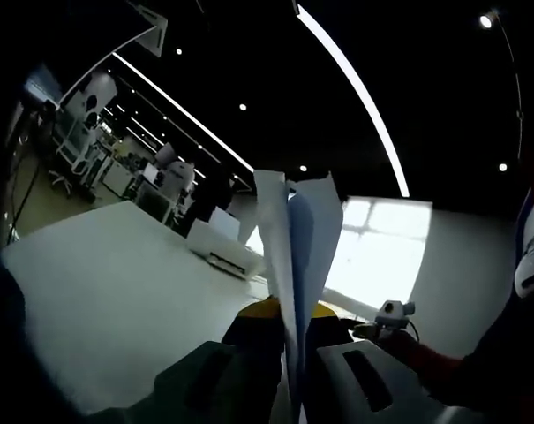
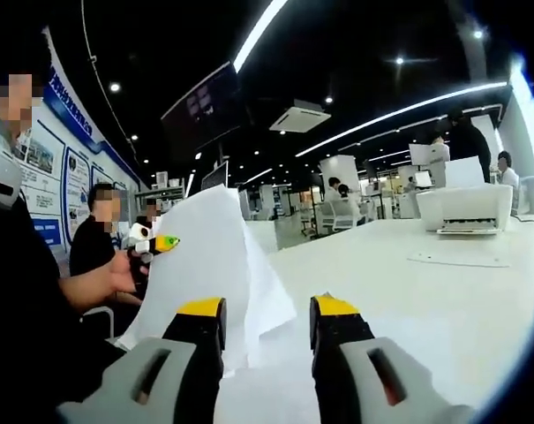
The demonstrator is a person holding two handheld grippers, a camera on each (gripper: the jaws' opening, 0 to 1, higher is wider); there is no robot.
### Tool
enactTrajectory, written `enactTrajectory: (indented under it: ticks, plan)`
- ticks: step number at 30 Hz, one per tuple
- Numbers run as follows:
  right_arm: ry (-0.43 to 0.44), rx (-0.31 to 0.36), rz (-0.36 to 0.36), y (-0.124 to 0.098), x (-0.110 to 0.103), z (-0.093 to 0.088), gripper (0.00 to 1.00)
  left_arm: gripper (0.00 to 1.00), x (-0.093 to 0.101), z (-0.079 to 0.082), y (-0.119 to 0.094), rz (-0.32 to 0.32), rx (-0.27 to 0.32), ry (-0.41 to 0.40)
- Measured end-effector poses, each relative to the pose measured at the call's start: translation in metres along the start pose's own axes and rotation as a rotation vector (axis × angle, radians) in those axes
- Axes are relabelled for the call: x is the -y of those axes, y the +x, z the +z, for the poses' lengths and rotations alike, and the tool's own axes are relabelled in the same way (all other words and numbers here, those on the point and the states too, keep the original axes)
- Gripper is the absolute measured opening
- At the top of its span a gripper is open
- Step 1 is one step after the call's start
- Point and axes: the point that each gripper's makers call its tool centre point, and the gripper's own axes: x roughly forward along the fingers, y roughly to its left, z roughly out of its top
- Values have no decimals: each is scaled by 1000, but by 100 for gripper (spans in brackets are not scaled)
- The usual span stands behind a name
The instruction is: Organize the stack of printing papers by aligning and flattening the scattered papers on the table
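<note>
A stack of white printing papers [image 1: 304, 256] stands upright and edge-on between the yellow-tipped jaws of my left gripper [image 1: 293, 316], which is shut on its lower edge. In the right gripper view the same papers [image 2: 215, 265] hang as a broad, slightly fanned sheet above the white table [image 2: 408, 309], pinched at their left edge by the left gripper [image 2: 159, 243]. My right gripper [image 2: 267, 309] is open with nothing between its jaws; its left jaw sits just in front of the papers' lower corner. A single sheet [image 2: 456, 259] lies flat further off.
A white printer [image 2: 465, 208] stands at the table's far side, also seen as the printer [image 1: 224, 246]. The person's hand [image 2: 116, 269] holds the left gripper. Seated people and office desks fill the background. The table [image 1: 116, 291] stretches away on the left.
</note>
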Motion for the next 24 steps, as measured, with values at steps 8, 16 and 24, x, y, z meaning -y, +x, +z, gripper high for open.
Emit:
enactTrajectory:
  ticks: [8, 16, 24]
  plan:
    - [-21, -4, -27, 0, 7, 1, 45, 6, -5, -3, -1, 25, -11, 16]
    - [-46, -43, -60, 0, 18, -3, 48, 6, -6, -3, -2, 29, -14, 25]
    - [-87, -72, -88, 0, 26, -3, 51, 6, -5, -3, -3, 29, -16, 28]
